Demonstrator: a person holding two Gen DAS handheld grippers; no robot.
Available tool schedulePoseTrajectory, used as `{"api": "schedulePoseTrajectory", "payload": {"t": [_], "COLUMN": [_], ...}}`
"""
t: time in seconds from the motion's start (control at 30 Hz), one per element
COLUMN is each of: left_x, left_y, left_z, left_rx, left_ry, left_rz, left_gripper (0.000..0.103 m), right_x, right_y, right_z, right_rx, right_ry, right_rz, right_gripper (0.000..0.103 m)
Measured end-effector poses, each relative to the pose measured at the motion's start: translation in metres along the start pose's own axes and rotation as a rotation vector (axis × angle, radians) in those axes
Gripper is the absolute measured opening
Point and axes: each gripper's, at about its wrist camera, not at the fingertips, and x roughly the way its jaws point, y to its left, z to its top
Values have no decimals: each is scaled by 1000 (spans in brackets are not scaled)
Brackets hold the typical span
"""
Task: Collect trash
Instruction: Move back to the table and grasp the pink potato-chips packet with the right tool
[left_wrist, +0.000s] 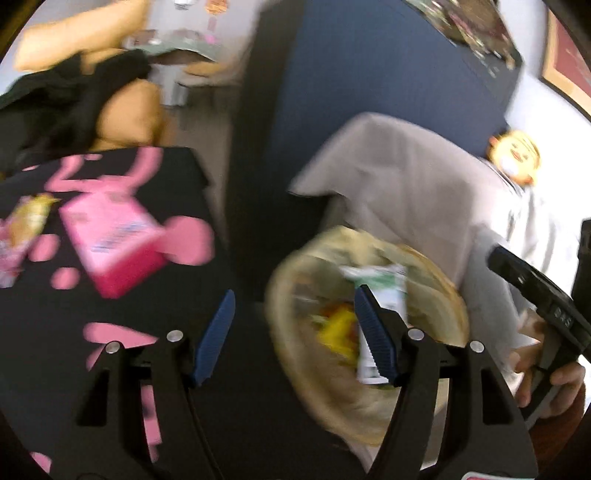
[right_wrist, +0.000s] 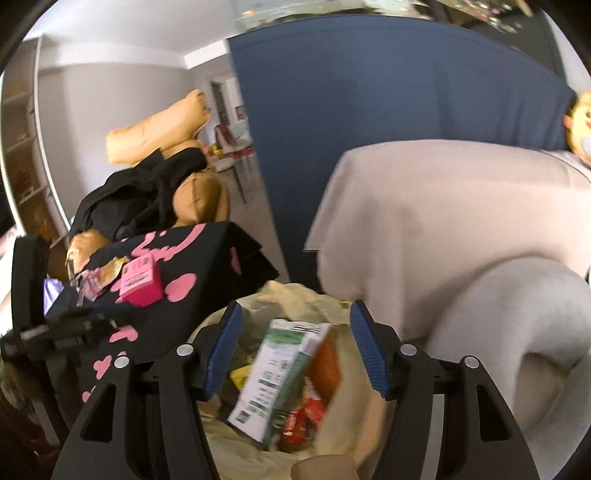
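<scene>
A tan trash bag (left_wrist: 436, 280) stands open beside a black table with pink hearts (left_wrist: 122, 325). A green and white carton (right_wrist: 280, 376) lies in the bag (right_wrist: 295, 295) on other wrappers, also seen in the left wrist view (left_wrist: 384, 291). A pink box (left_wrist: 114, 243) and a gold and pink wrapper (left_wrist: 26, 225) lie on the table; the box shows in the right wrist view too (right_wrist: 142, 282). My left gripper (left_wrist: 295, 336) is open and empty between table and bag. My right gripper (right_wrist: 295, 354) is open and empty above the bag's mouth.
A grey armchair (right_wrist: 461, 229) with a beige cloth stands right of the bag. A blue partition (right_wrist: 369, 110) rises behind. A large tan plush toy with black clothing (right_wrist: 162, 162) sits behind the table. The right hand-held gripper shows at the right edge (left_wrist: 535, 295).
</scene>
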Motion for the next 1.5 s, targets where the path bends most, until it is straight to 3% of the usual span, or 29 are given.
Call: {"api": "schedulePoseTrajectory", "payload": {"t": [0.17, 0.3, 0.43, 0.57, 0.8, 0.93, 1.1, 1.27, 1.37, 1.5], "left_x": [-38, -62, -84, -109, -134, -131, -134, -138, -139, -140], "left_y": [85, 147, 204, 244, 302, 326, 335, 335, 339, 346], "left_z": [-2, -9, -22, -28, -35, -45, -46, -40, -41, -43], "left_rx": [-72, -172, -307, -377, -375, -427, -450, -386, -384, -416], "left_ry": [-90, -134, -152, -177, -196, -199, -187, -138, -135, -127], "left_rz": [174, 316, 376, 390, 391, 374, 352, 322, 311, 300], "left_gripper": [64, 64, 64, 64, 64, 64, 64, 64, 64, 64], "right_x": [15, 40, 68, 105, 163, 204, 242, 282, 309, 344], "right_y": [36, 78, 126, 186, 300, 352, 392, 430, 447, 451], "right_z": [4, 4, -1, -1, -3, -2, 23, 42, 45, 37], "right_rx": [-29, -115, -191, -234, -332, -396, -378, -365, -403, -454], "right_ry": [-11, 61, 125, 210, 268, 311, 309, 301, 282, 349], "right_rz": [87, 133, 179, 268, 342, 335, 317, 336, 273, 233], "right_gripper": [63, 63, 63, 63, 63, 63, 63, 63, 63, 63]}}
